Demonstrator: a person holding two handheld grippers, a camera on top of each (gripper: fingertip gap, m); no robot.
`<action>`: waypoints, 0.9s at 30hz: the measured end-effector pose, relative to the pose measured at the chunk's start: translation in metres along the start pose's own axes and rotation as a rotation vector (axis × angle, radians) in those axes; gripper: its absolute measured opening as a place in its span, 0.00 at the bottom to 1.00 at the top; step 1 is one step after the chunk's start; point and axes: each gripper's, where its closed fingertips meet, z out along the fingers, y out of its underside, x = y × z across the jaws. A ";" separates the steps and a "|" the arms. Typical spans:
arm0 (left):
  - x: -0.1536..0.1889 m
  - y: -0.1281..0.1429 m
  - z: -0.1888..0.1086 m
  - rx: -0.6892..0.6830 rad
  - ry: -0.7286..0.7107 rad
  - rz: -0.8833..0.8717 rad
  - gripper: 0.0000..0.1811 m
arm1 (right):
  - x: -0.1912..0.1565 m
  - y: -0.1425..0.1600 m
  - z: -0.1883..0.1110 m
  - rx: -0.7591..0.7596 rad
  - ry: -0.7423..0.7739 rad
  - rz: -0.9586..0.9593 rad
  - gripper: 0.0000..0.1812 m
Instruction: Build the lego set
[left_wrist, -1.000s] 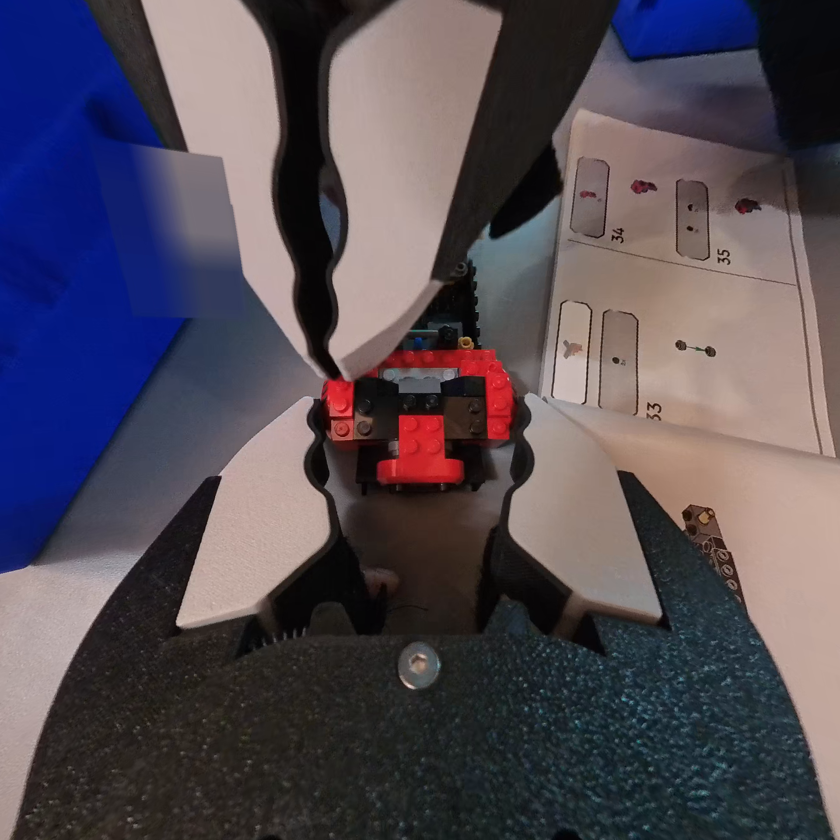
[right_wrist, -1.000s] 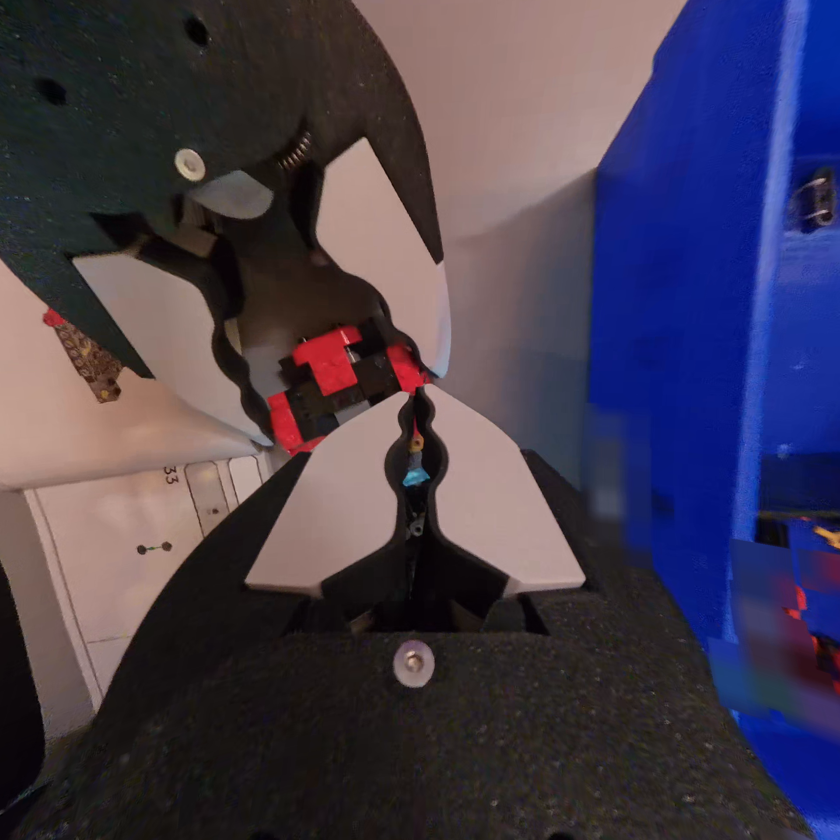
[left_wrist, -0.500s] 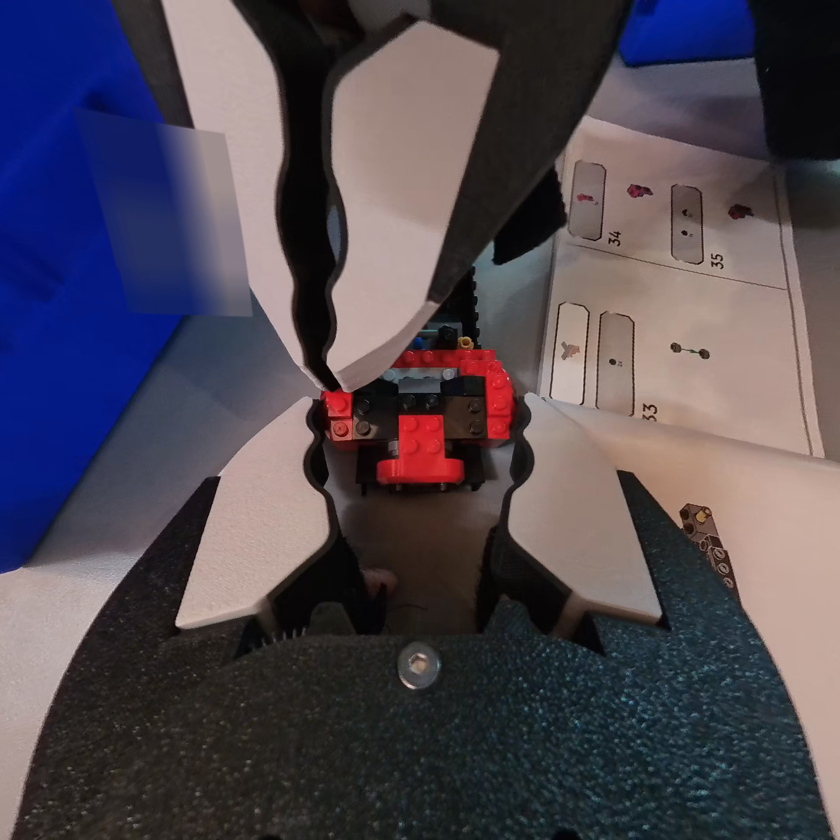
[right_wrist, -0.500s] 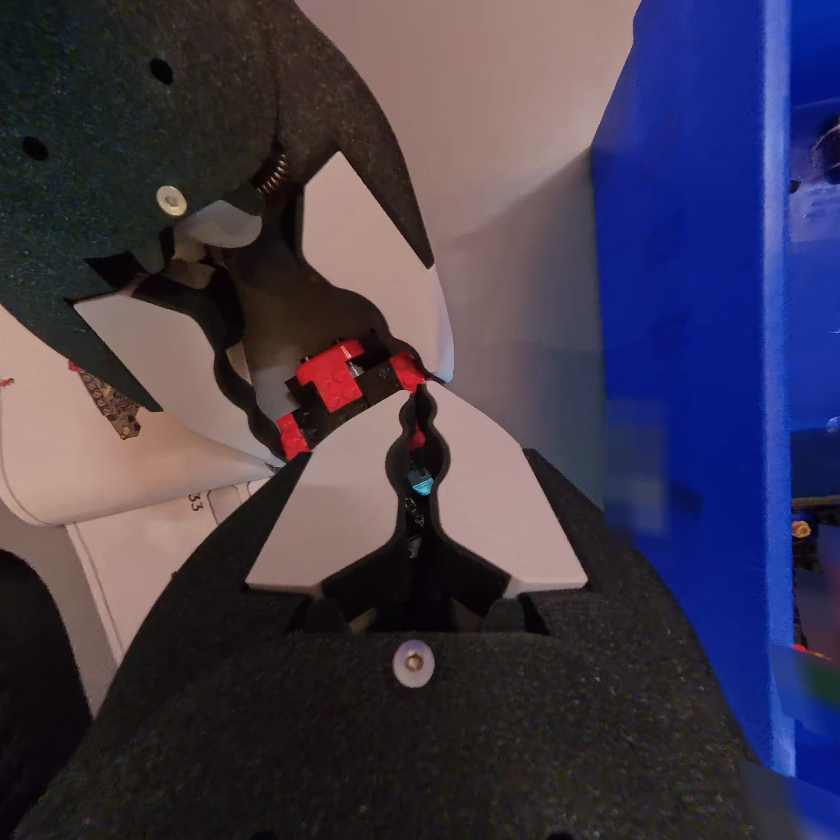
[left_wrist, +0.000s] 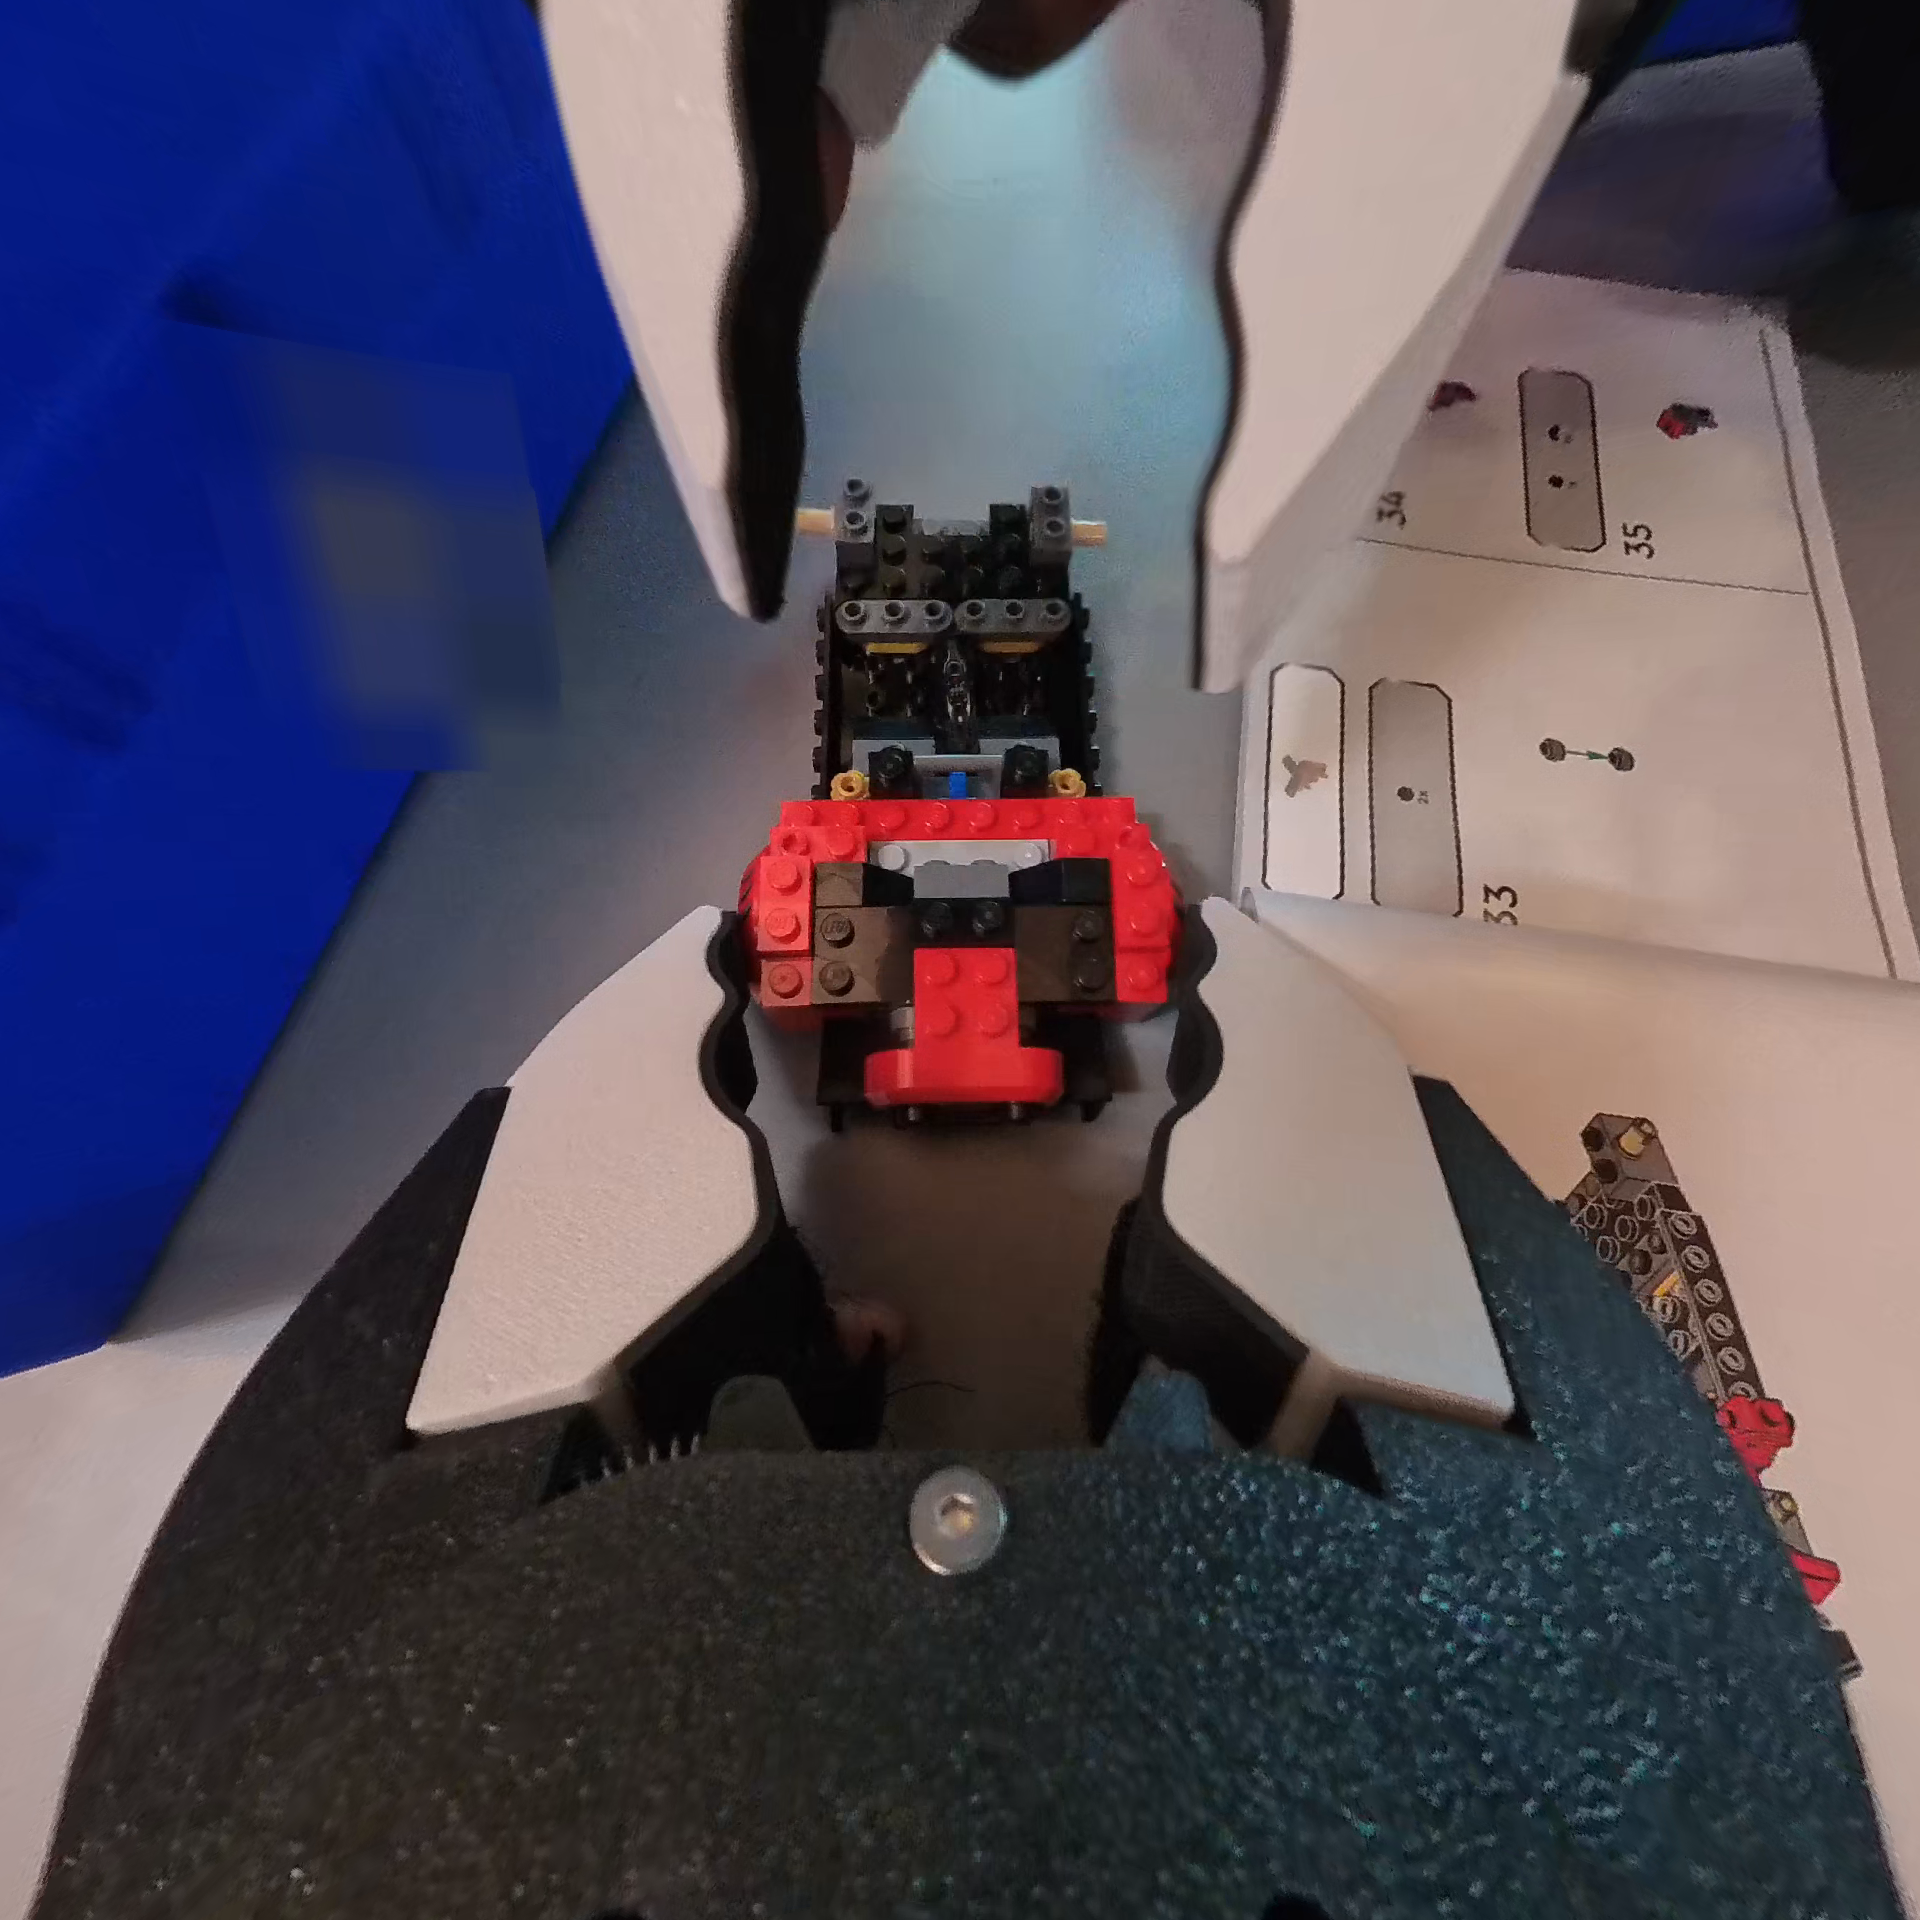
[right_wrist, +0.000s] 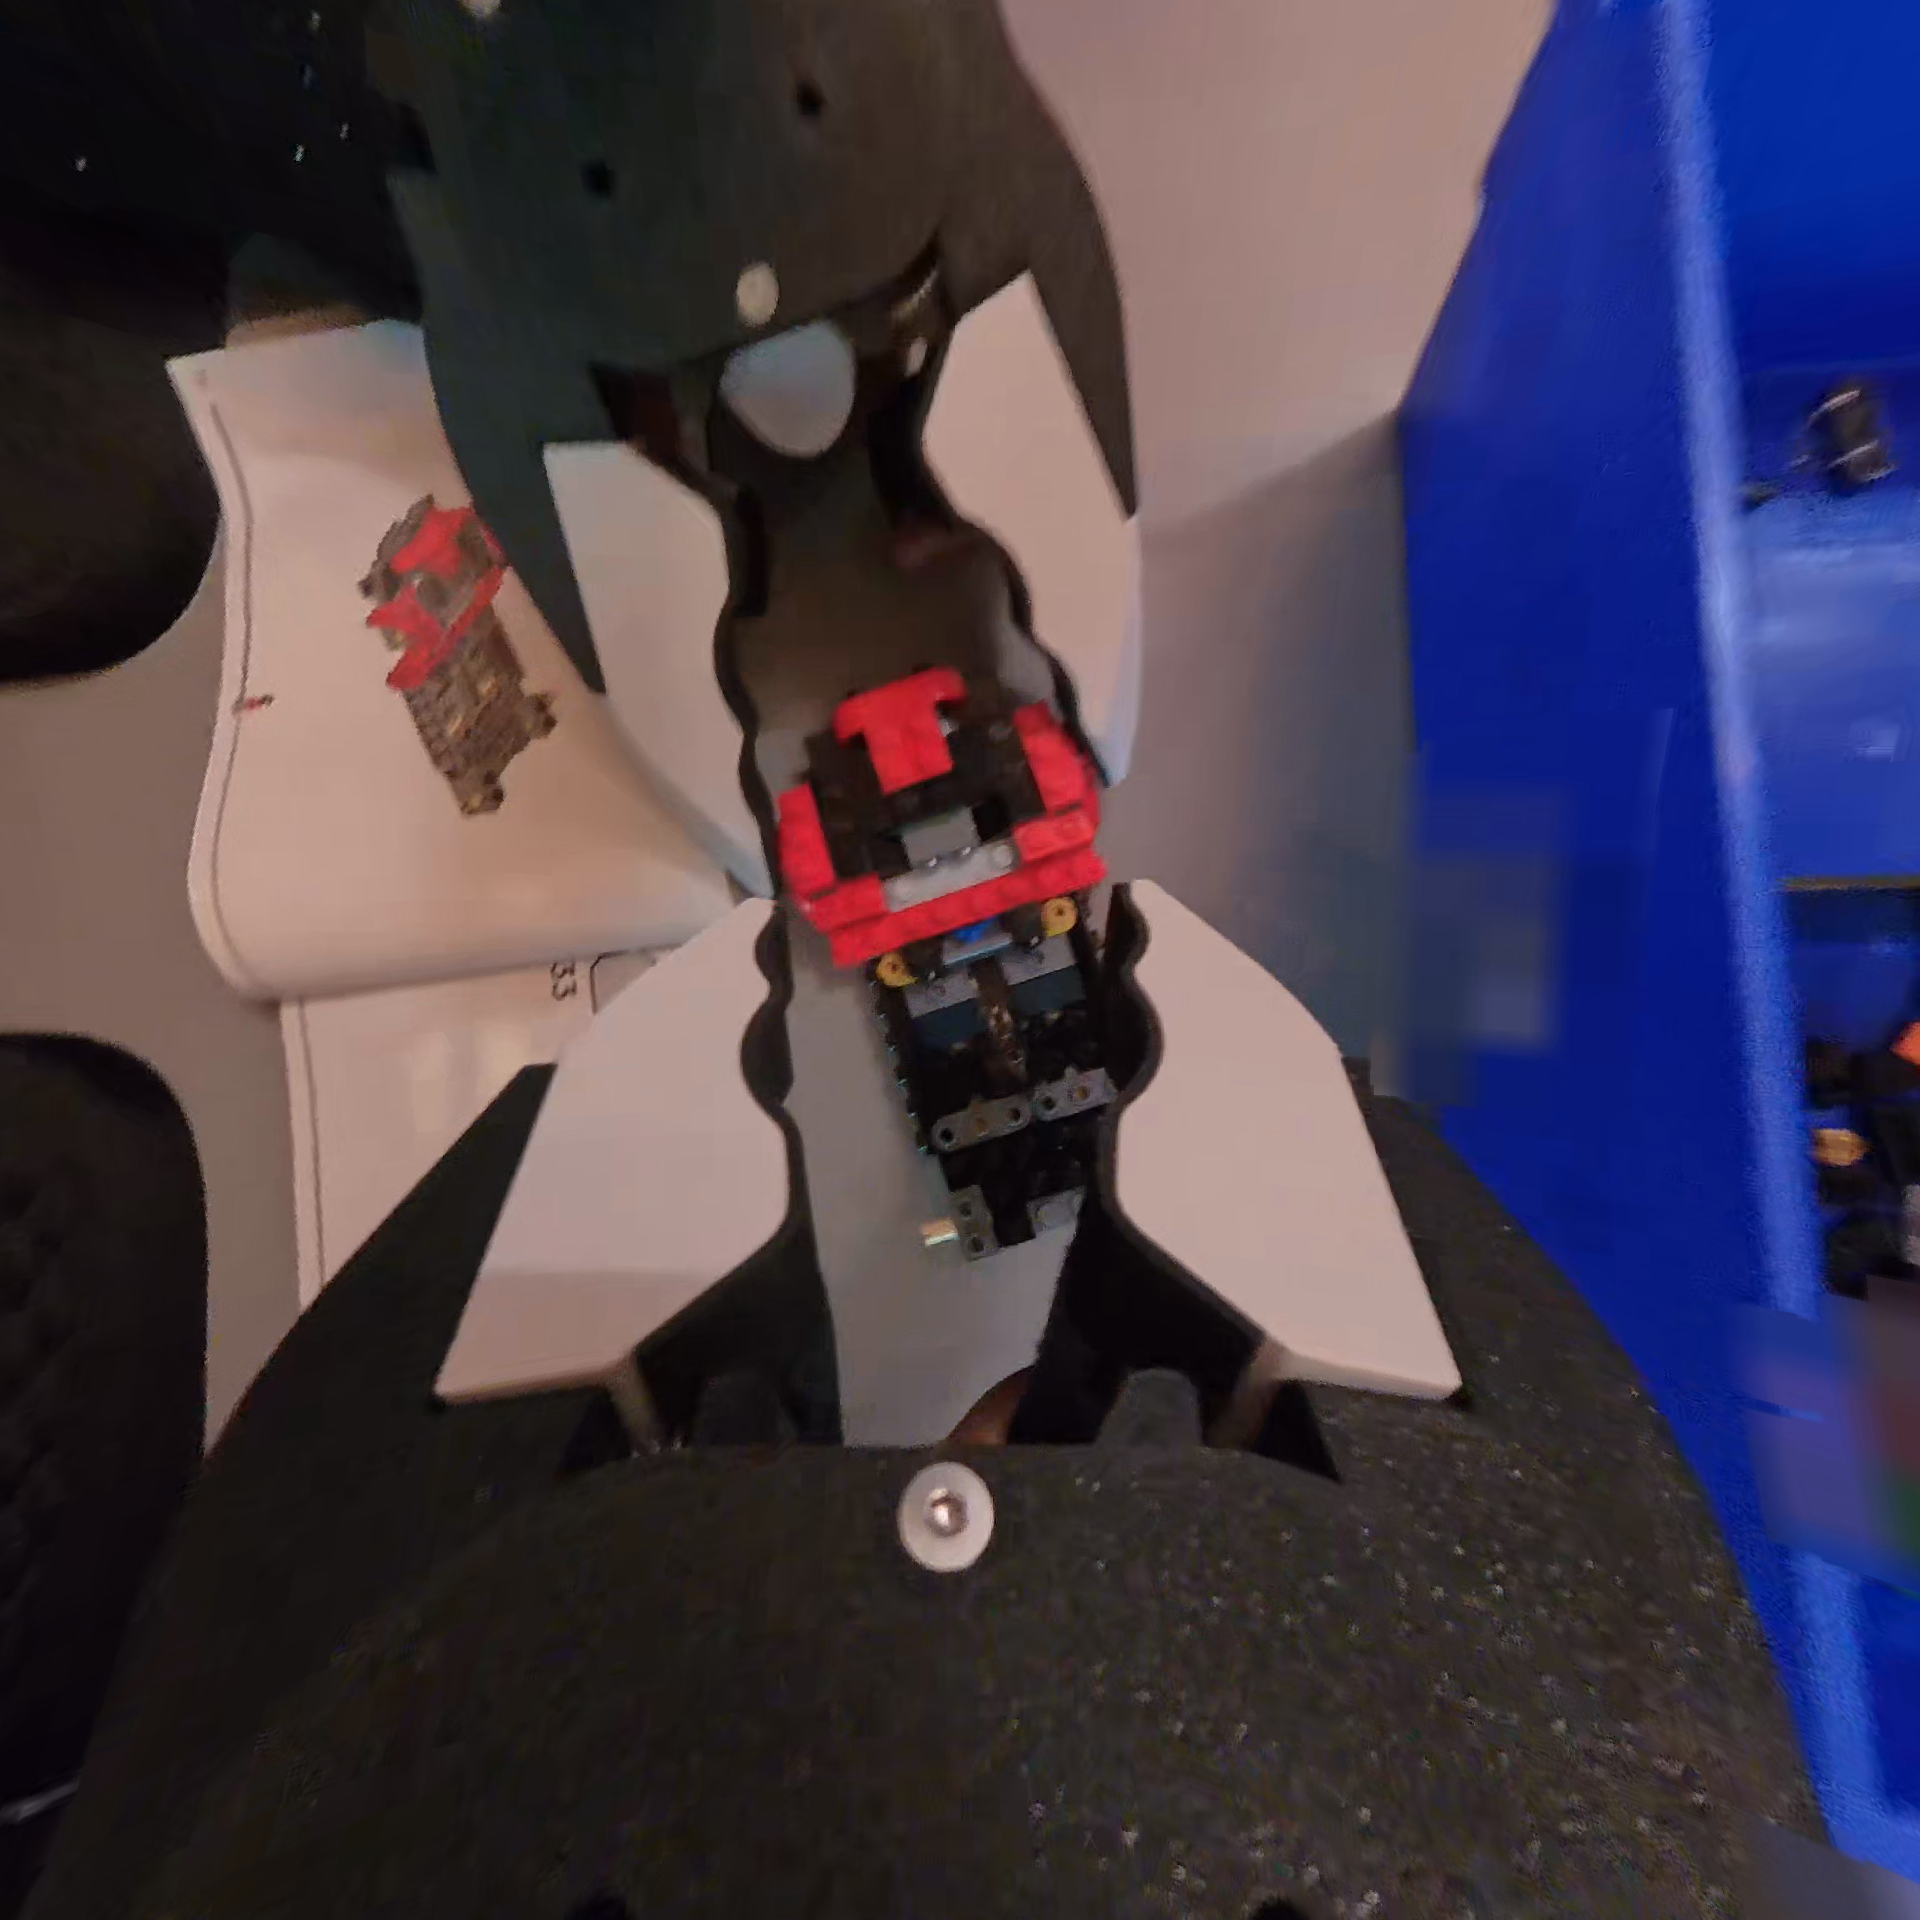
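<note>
Left wrist view: both tongs flank a half-built toy car, one at each end.

The left gripper (left_wrist: 961, 935) clasps the car (left_wrist: 958, 862) by its red front, apparently steadying it on the table (left_wrist: 582, 821). The right gripper (right_wrist: 951, 935) stands released astride the black rear, touching nothing as far as shown. The instruction sheet (left_wrist: 1558, 644) lies just beside the car, likely for reference; a blue bin (right_wrist: 1621, 727) is near.

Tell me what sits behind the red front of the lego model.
Behind the red front runs a black studded body with two grey beams, yellow pieces and a tan axle. Whatever lies under the model is hidden.
</note>
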 end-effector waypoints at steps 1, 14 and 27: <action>0.000 0.000 0.000 0.000 0.003 0.003 0.44 | -0.003 0.006 0.004 -0.018 -0.020 0.002 0.35; 0.000 0.000 -0.001 -0.009 0.035 0.042 0.47 | 0.000 0.026 0.018 -0.073 -0.007 -0.061 0.43; -0.011 -0.048 -0.077 0.173 -0.217 0.137 0.44 | 0.002 0.040 0.035 -0.041 0.080 -0.028 0.42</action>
